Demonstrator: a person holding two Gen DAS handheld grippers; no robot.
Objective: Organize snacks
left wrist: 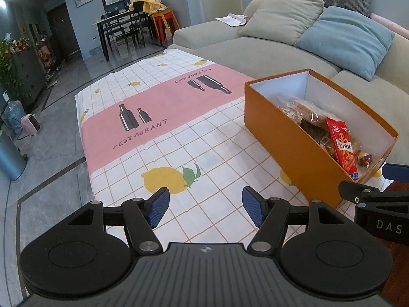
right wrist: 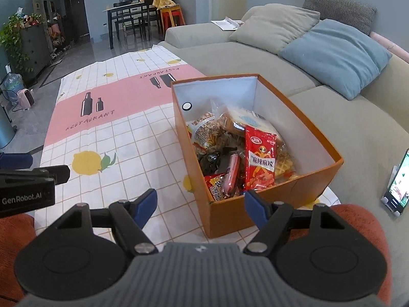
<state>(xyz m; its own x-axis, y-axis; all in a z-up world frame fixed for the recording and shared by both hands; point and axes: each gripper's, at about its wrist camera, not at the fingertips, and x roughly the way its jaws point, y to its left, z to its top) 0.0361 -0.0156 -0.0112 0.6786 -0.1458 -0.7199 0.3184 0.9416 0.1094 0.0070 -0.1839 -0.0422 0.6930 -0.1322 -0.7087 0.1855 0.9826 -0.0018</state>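
Snacks [right wrist: 237, 153] are all piled inside the orange box [right wrist: 194, 158], which sits on the table [right wrist: 107, 138] at the edge nearest the sofa [right wrist: 255, 58], so they're already gathered in one container, which is what a tidy-up would leave behind. It would also fit someone about to sort them out of the box, and one look can't tell which. Nothing loose shows on the tablecloth around the box, just the lemon and bottle prints. Inside the box it's a jumble: a red packet [right wrist: 259, 158] stands leaning against the near wall, a clear bag of bread sits behind it toward the far wall, and darker wrappers and a smaller red pack are wedged low in the near corner. The tall packet probably stands up because the heap under it props it. The right tool [right wrist: 199, 202] hovers just in front of the box's near corner with its jaws spread wide and nothing between them, pointed so it looks down into the box, which seems a handy pose for reaching in or for having just let go. The left tool [left wrist: 205, 206] is also wide and empty, over bare cloth left of the box, well clear of it, I'd guess so it stays out of the other's way. A phone [right wrist: 397, 192] is propped to the right of the box.
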